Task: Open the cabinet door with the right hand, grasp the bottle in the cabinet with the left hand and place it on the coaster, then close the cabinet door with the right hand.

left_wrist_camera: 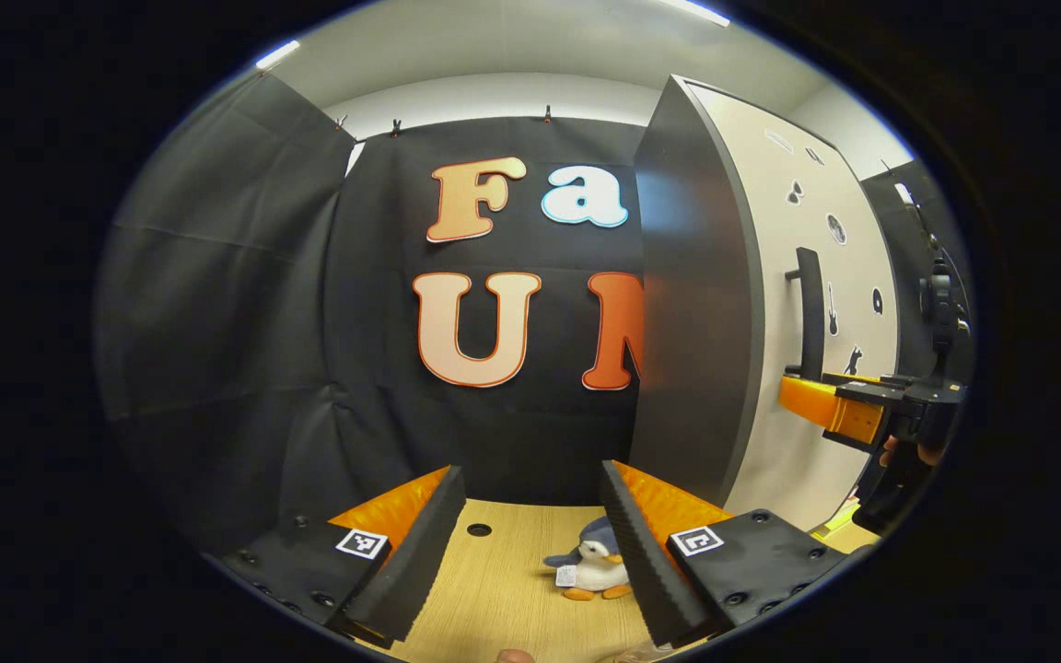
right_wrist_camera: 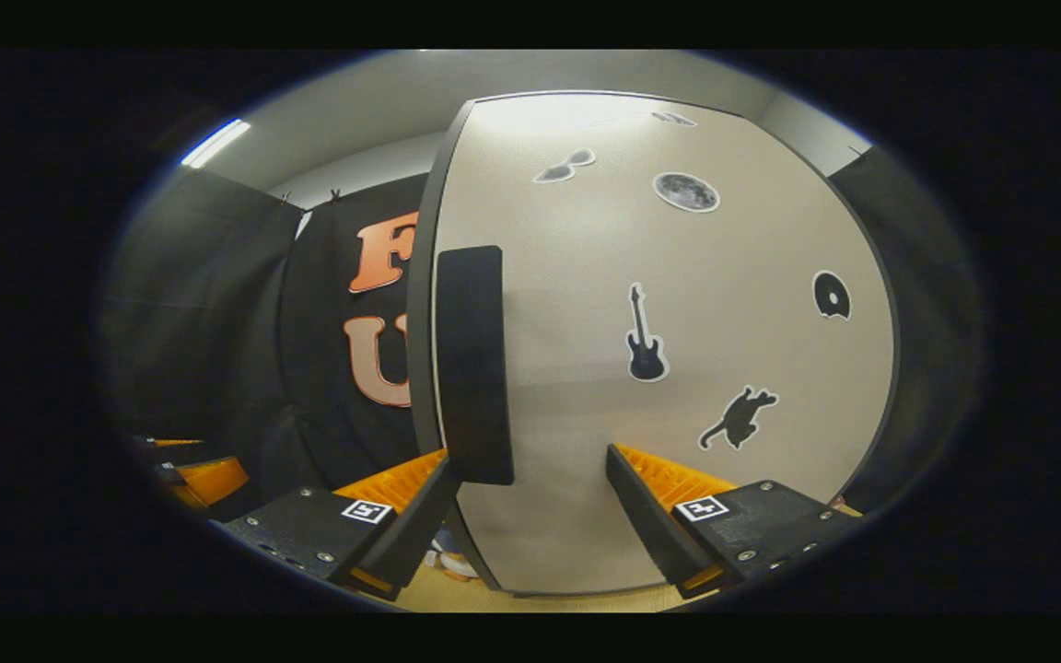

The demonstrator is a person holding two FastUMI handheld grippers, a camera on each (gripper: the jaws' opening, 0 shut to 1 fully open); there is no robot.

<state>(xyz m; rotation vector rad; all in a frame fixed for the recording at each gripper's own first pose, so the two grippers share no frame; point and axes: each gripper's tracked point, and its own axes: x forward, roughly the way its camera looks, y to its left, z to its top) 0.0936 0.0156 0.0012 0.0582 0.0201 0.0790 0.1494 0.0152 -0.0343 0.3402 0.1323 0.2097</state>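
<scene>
We see the cabinet [right_wrist_camera: 659, 368] with its door [left_wrist_camera: 825, 276] closed, so the bottle's place cannot be told. Our right gripper [right_wrist_camera: 530, 516] hangs wide open just before the door's handle [right_wrist_camera: 473, 364], holding nothing. Left of the cabinet, our left gripper [left_wrist_camera: 530, 543] gapes empty above a toy penguin [left_wrist_camera: 593, 571].
</scene>
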